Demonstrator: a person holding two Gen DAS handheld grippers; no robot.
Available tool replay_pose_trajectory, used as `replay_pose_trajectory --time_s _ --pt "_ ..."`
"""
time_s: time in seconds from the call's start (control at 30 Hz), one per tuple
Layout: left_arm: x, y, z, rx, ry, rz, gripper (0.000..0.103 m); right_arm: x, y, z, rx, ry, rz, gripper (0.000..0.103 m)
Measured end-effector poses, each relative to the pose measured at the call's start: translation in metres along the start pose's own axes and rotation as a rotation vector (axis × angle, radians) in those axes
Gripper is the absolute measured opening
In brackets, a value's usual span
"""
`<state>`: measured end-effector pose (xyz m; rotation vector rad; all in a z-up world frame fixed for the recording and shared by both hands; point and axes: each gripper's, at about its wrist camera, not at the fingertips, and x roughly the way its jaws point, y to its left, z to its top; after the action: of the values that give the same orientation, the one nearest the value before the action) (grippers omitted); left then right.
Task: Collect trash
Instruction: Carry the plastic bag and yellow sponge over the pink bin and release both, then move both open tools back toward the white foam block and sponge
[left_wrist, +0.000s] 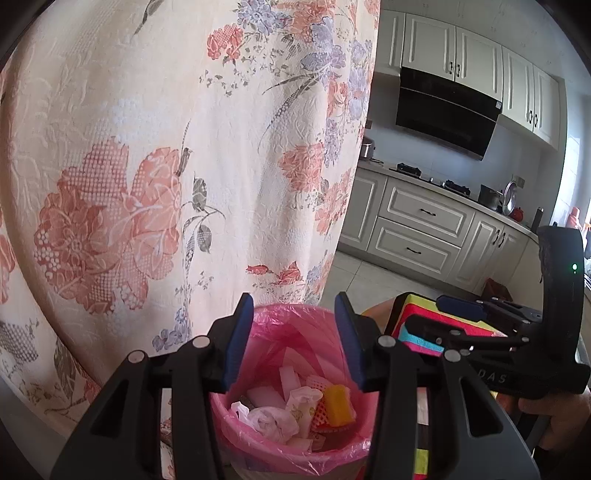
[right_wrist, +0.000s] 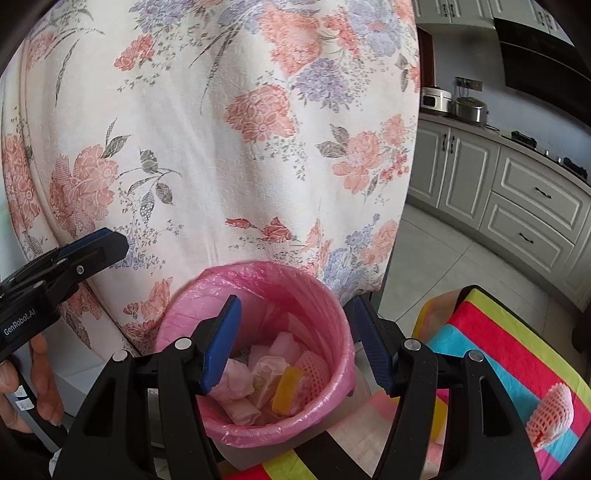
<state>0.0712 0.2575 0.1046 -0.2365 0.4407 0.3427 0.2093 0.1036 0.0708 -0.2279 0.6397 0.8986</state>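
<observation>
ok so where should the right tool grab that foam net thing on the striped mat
Grip the foam net across its rounded pink-white body, coming from above. It lies on its side on the striped mat, apart from the bin, and looks soft enough to squash.

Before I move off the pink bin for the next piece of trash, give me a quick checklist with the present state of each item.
1. Left gripper empty, jaws apart over the bin: ok.
2. Right gripper empty, jaws apart over the bin: ok.
3. Pink bin upright, liner folded over the rim: ok.
4. Dropped trash inside the bin, including the yellow piece: ok.
5. All trash collected: not ok; a foam net sleeve lies on the striped mat.
6. More trash elsewhere: cannot tell.
</observation>
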Motion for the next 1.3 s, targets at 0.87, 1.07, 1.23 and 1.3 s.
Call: replay_pose_trajectory --time_s 0.87,1.07,1.23,1.3 --pt "0.009 -0.085 -0.023 0.085 0.056 -0.108 0.053 -0.097 -0.111 -0.082 0.179 -0.044 -0.226 0.072" --pt "0.010 -0.109 -0.028 0.114 0.065 -0.131 0.054 -0.118 -0.142 -0.108 0.228 -0.038 -0.275 0.073" --pt "0.011 -0.127 -0.030 0.133 0.071 -0.147 0.054 -0.132 -0.162 -0.127 0.266 -0.033 -0.304 0.073" --pt "0.012 -0.134 -0.031 0.141 0.073 -0.156 0.054 -0.136 -0.169 -0.132 0.278 -0.031 -0.314 0.073"
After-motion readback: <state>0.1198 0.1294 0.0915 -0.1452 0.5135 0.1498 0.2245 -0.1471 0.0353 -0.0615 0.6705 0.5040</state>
